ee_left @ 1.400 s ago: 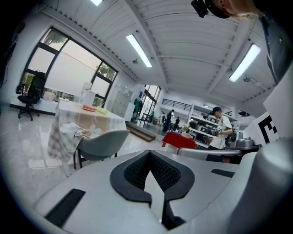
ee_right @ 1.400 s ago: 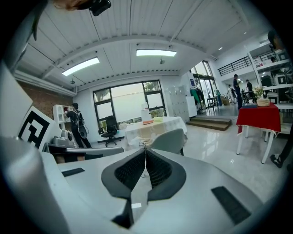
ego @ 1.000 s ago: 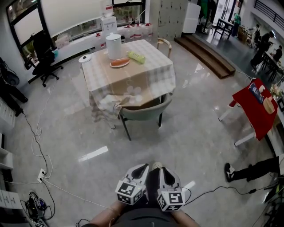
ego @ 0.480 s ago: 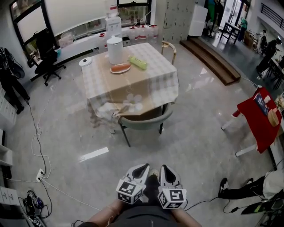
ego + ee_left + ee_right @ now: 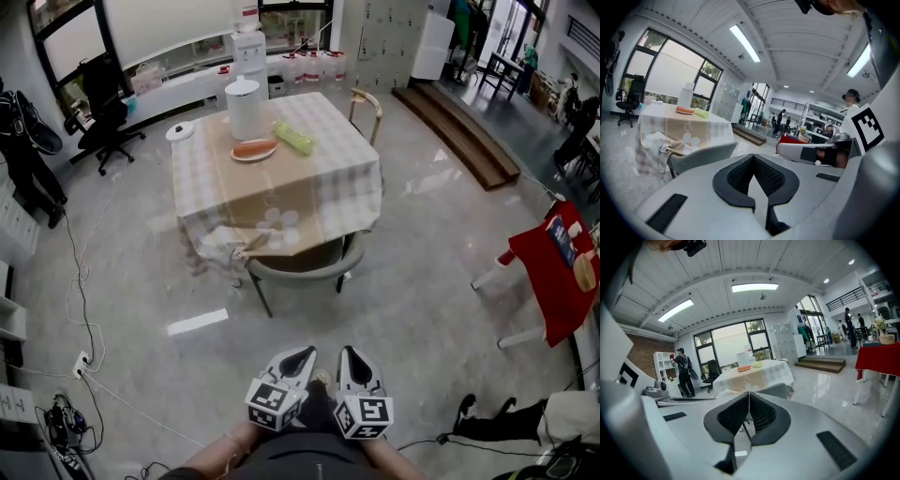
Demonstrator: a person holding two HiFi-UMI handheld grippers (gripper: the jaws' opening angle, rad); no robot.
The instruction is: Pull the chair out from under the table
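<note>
the grey-green curved-back chair [image 5: 302, 265] on dark legs sits tucked under the near edge of the checked-cloth counter [image 5: 328, 178]. glossy grey floor [image 5: 403, 309] lies open between it and the left hand-held gripper [image 5: 300, 354] and right hand-held gripper [image 5: 349, 355], both with jaws together, empty, well apart from it.

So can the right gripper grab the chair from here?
Probably not yet: the right gripper is shut and well short of the chair, with only floor between them. Nothing blocks the way.
</note>
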